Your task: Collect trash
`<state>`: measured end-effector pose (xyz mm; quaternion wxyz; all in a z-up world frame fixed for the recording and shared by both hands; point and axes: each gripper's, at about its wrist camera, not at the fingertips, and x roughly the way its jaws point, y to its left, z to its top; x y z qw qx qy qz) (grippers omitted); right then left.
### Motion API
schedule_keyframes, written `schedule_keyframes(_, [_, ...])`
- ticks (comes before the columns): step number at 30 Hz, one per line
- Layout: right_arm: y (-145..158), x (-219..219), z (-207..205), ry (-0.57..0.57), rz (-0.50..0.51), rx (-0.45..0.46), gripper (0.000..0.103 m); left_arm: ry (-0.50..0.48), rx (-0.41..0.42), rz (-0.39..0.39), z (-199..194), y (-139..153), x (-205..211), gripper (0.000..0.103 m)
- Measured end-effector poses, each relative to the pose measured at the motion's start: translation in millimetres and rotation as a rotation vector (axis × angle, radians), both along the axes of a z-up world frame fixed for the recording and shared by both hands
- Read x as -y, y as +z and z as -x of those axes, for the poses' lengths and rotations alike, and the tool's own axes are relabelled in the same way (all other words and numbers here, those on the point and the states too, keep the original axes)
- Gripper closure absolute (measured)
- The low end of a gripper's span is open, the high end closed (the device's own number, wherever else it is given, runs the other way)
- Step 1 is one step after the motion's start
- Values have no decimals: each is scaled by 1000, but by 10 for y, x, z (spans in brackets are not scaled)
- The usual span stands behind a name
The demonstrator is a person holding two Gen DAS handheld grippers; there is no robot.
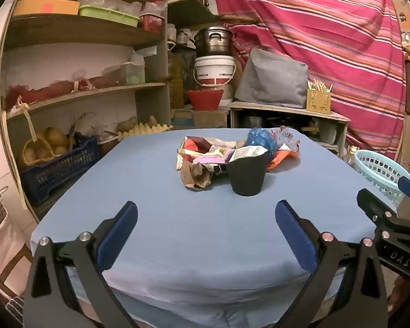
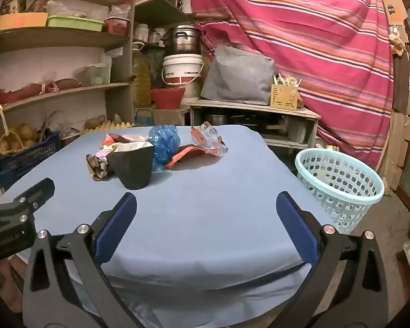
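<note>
Several wrappers beside black cup

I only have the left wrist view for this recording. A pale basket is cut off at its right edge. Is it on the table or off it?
Observer: Off it. The right wrist view shows the whole light blue basket standing on the floor beside the table.
Operator: Is anything in it yet?
Observer: Its inside is barely visible from there, so I cannot tell.
Operator: Is the right gripper holding anything? I see only part of it.
Observer: No. The right gripper is open, with only bare cloth between its fingers.
Operator: Any trash hidden behind the black cup?
Observer: Yes, an orange wrapper lies flat to the right of the blue bag, beyond the black cup.
</note>
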<state>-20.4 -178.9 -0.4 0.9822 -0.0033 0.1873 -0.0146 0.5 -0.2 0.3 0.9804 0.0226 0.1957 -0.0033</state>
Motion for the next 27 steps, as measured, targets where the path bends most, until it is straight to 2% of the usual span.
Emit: schedule_keyframes(27, [55, 14, 34, -12, 22, 24, 4, -8, 2, 5, -18, -81, -6, 5])
